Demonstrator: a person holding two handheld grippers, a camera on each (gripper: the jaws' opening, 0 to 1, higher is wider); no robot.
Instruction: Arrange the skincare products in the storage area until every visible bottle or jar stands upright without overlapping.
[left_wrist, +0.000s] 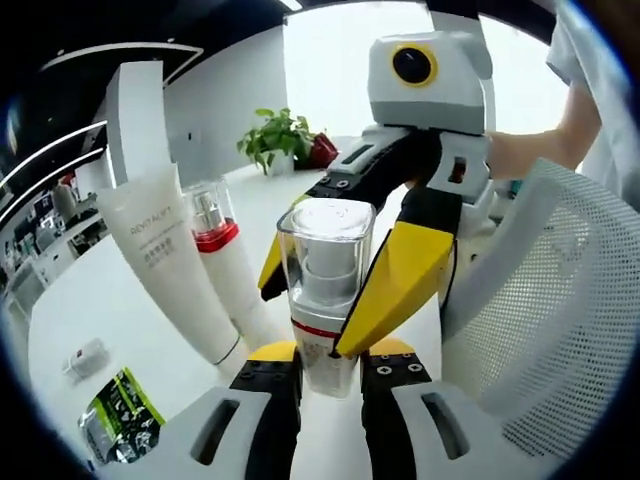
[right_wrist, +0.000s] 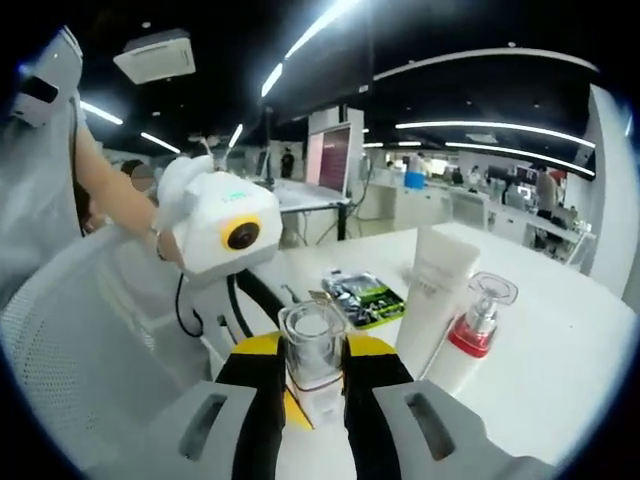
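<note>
Pump bottle (left_wrist: 325, 290) between both grippers' jaws

White tube (left_wrist: 170, 265) & red-band pump bottle (left_wrist: 215, 240) crowd one side; mesh chair (left_wrist: 555, 300) blocks other.

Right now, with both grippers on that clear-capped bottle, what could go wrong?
1. The left hand-held gripper and right hand-held gripper both appear to clamp the clear-capped bottle; opposing pulls could twist it loose.
2. The white tube and red-collared pump bottle stand close beside it, so a sideways swing might topple them.
</note>
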